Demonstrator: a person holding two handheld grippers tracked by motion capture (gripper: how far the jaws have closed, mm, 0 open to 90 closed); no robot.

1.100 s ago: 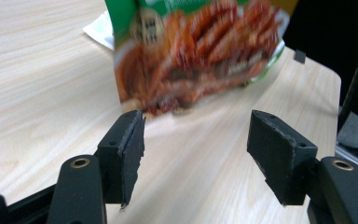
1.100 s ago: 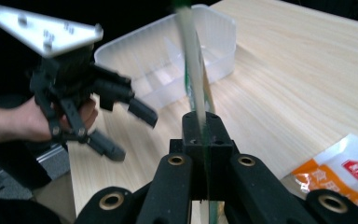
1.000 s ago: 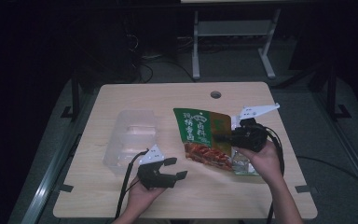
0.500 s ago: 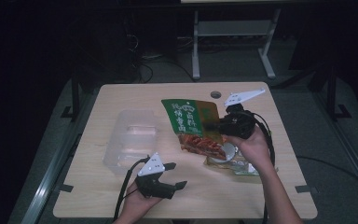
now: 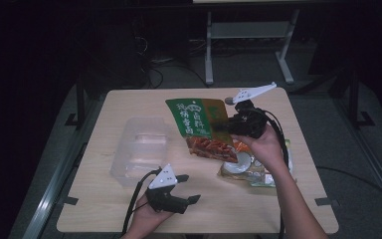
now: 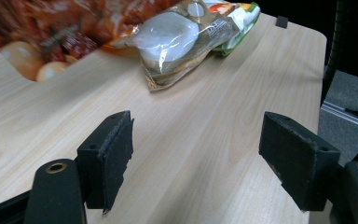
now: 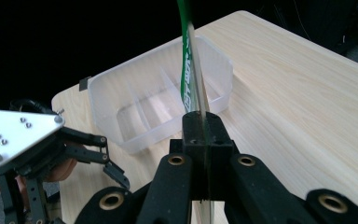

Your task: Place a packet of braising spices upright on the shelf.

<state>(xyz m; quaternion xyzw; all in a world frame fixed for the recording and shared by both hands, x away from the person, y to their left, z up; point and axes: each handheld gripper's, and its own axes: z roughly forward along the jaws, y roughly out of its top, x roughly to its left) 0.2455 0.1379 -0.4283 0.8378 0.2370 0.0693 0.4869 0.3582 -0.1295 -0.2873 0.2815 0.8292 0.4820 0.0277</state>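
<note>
A green and orange snack bag (image 5: 199,124) hangs tilted above the middle of the table. My right gripper (image 5: 230,124) is shut on its right edge. In the right gripper view the bag (image 7: 189,60) stands edge-on between the closed jaws (image 7: 202,123). Beyond it lies a clear plastic box (image 7: 158,100) with dividers, at the table's left (image 5: 142,144). My left gripper (image 5: 189,188) rests near the front edge. Its jaws (image 6: 205,154) have just been opening and stand wide over bare wood with nothing between them.
A pile of other food packets (image 5: 248,167) lies at the right of the wooden table (image 5: 129,219), under the right hand; it also lies ahead of the left jaws (image 6: 177,37). A metal stand (image 5: 248,35) is on the floor behind the table.
My right gripper has risen and moved left with the snack bag, bringing it nearer the plastic box. The left gripper has stayed near the front edge, its jaws a little wider.
</note>
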